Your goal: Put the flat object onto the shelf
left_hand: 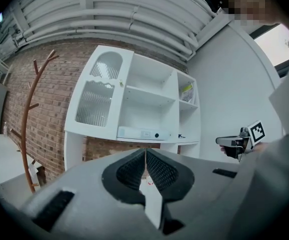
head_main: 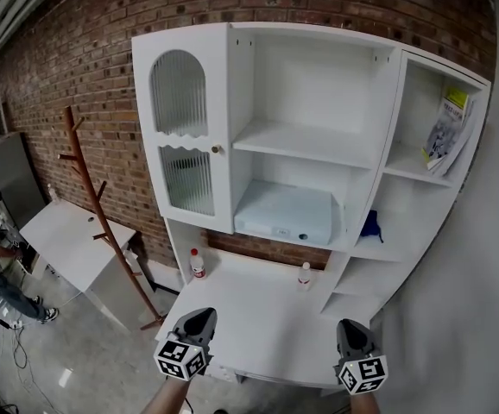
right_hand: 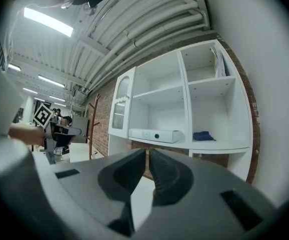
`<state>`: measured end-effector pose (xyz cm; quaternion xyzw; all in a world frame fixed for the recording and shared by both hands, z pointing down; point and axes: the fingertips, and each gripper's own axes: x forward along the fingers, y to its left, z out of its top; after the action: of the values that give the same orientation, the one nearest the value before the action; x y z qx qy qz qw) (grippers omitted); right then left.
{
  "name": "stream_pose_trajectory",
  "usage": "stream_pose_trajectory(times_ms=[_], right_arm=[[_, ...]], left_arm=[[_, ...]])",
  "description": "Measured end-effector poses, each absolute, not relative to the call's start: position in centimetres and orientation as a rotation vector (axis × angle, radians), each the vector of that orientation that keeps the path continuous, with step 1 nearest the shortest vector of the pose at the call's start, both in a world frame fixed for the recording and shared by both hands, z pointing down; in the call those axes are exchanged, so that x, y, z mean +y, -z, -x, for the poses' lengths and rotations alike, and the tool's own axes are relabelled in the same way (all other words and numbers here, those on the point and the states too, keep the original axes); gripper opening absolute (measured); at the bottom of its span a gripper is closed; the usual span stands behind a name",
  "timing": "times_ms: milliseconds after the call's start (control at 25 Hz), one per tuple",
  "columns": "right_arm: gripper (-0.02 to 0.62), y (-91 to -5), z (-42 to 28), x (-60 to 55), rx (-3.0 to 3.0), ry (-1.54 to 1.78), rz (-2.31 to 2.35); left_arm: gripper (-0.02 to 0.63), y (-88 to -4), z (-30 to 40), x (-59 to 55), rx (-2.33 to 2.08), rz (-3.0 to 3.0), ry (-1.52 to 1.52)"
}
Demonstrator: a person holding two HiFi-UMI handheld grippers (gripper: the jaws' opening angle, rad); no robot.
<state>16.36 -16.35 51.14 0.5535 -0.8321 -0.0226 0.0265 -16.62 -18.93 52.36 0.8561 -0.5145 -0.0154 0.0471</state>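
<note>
1. Brick wall (head_main: pixel 85 50) fills the background, far ahead of both sets of fingers.
2. Against it stands the white shelf unit (head_main: pixel 318 145), straight ahead of and above the fingers. It has a ribbed glass door on its left side and open compartments in the middle and on the right.
3. The white desk (head_main: pixel 258 326) at the foot of the unit lies just ahead of and under both grippers.
4. Off to the left of the left fingers are a low white side table (head_main: pixel 68 244) and a brown coat stand (head_main: pixel 103 222).
5. There's the flat box (head_main: pixel 286 214), white, lying flat on the lower middle shelf, ahead of and above the fingers, roughly between the two grippers' lines.
6. The left gripper (head_main: pixel 202 315) hovers at the desk's near edge. Its fingers (left_hand: pixel 132 171) are pressed together with nothing between them.
7. The right gripper (head_main: pixel 346 326) is level with it and well apart to the right. Its fingers (right_hand: pixel 167 176) are closed too, with only a thin slit between them, and they hold nothing.
8. A booklet (head_main: pixel 446 132) leans in the top right compartment, high and to the right of the right fingers.
9. A small blue thing (head_main: pixel 371 227) sits on a right-hand shelf just right of the box.
10. Two small bottles (head_main: pixel 198 264) (head_main: pixel 305 275) stand at the back of the desk, one ahead of each gripper.
</note>
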Motion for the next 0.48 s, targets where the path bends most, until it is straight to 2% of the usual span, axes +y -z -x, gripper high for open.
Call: stream_pose_trajectory(times_ms=[480], right_arm=[[0.037, -50.3, -15.0, -16.4, -2.539, 0.098, -1.747]], left_arm=[[0.031, -51.9, 17.7, -20.7, -1.500, -2.671, 0.040]])
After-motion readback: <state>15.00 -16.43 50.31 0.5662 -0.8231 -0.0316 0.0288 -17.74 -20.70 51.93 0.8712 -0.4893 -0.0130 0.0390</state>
